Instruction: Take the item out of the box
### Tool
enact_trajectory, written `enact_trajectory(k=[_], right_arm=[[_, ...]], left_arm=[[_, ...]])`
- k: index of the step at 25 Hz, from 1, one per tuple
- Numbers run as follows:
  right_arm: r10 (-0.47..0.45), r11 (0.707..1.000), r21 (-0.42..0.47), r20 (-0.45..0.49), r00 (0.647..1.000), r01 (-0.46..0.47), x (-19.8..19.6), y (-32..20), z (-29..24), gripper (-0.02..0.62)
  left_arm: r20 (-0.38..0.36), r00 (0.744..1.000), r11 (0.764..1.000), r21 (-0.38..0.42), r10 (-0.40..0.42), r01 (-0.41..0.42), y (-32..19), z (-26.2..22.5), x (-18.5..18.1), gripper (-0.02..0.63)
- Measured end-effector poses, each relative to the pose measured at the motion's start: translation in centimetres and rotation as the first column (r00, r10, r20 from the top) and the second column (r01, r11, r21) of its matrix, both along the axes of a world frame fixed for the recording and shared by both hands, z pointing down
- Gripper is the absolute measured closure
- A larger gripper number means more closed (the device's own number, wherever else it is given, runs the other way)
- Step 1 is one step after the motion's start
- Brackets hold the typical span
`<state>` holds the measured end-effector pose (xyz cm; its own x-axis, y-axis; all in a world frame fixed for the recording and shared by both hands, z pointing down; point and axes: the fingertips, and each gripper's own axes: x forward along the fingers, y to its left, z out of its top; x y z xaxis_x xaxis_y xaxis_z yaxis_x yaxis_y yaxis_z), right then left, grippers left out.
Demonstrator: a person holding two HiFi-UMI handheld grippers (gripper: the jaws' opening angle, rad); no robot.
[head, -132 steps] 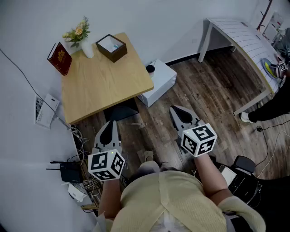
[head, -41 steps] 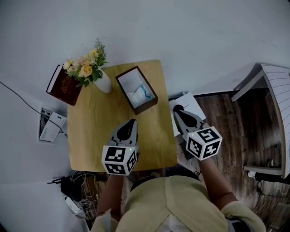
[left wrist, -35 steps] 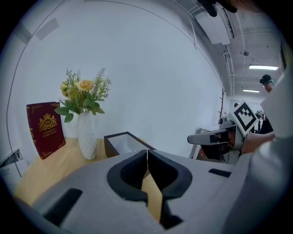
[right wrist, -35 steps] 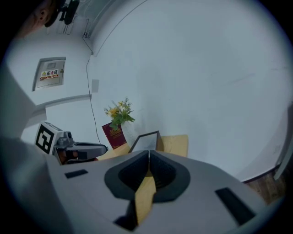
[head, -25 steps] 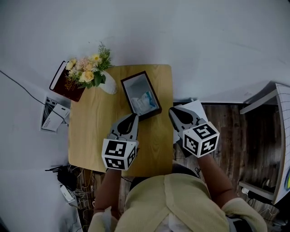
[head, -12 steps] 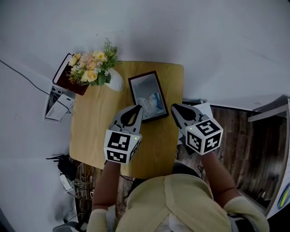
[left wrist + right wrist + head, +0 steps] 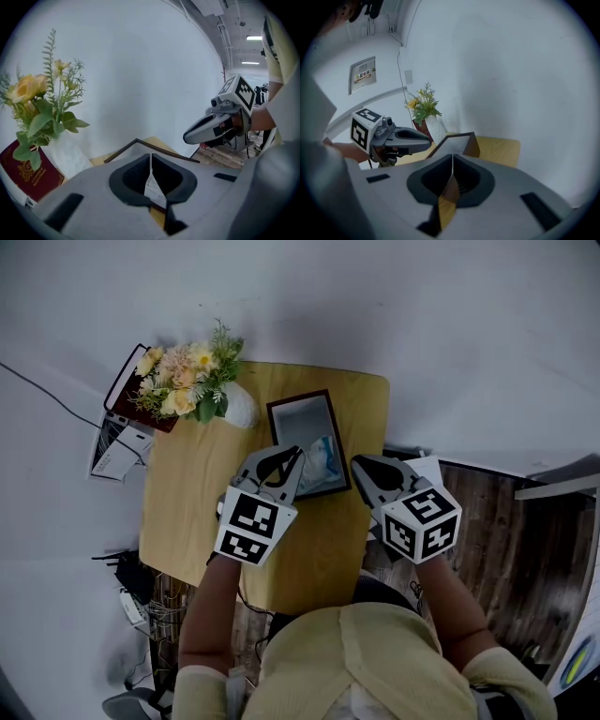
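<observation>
Pale blue-and-white packet [image 7: 322, 457] in dark brown open box [image 7: 298, 398].
My left claw [image 7: 297, 453] and right claw [image 7: 356, 463], both pressed together, empty, flank it for the reach.

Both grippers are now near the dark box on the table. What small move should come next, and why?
Likely open the left gripper: its jaws are shut, and its tip is over the box, right beside the pale packet inside. The right gripper, also shut, sits just outside the box's rim.
</observation>
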<state>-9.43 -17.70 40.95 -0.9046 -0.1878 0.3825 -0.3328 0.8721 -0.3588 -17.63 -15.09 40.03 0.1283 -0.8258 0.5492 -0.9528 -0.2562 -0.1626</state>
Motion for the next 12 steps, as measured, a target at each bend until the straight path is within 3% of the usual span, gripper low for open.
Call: enact_trajectory(k=[8, 12], right_arm=[[-0.074, 0.997, 0.010, 0.001, 0.997, 0.074, -0.5, 0.5, 0.2, 0.563], [-0.072, 0.997, 0.001, -0.001, 0.997, 0.072, -0.2, 0.1, 0.5, 0.563]], left_arm=[[0.040, 0.991, 0.986, -0.117, 0.126, -0.121, -1.8, 1.6, 0.4, 0.580], [0.069, 0.965, 0.947, -0.225, 0.252, -0.231, -2.6, 3.2, 1.0, 0.580]])
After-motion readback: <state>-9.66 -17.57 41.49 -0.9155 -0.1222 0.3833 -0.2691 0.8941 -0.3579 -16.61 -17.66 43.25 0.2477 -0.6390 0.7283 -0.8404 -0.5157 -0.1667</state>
